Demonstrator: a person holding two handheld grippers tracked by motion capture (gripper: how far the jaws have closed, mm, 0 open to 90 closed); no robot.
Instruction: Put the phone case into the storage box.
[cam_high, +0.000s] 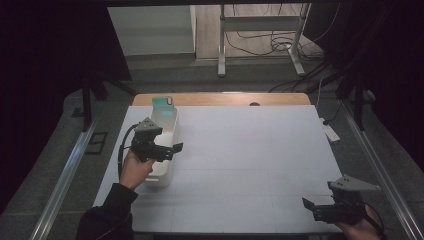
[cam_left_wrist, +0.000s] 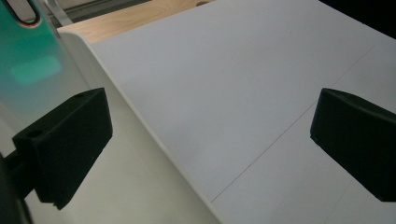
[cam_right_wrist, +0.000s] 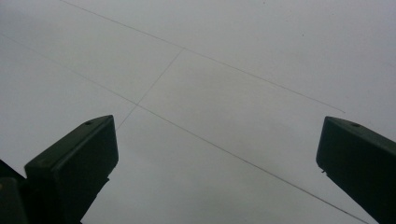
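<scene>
- The white bin (cam_high: 165, 131) stands at the counter's (cam_high: 250, 150) left side; the left claw (cam_high: 176, 148) hangs over its right wall and hides its middle.
- A teal case (cam_high: 162, 102) leans at its far end, cut off in the left gripper view.
- Left claw: spread, holding nothing.
- Right claw (cam_high: 306, 204): spread over the bare near-right corner.

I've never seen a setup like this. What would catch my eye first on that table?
Probably the long white bin at the table's left side, with a teal phone-like item standing at its far end. The left gripper hovers over the bin's near half with its jaws wide apart, one inside the wall and one outside. The right gripper waits, open too, over bare table at the near right corner.
</scene>
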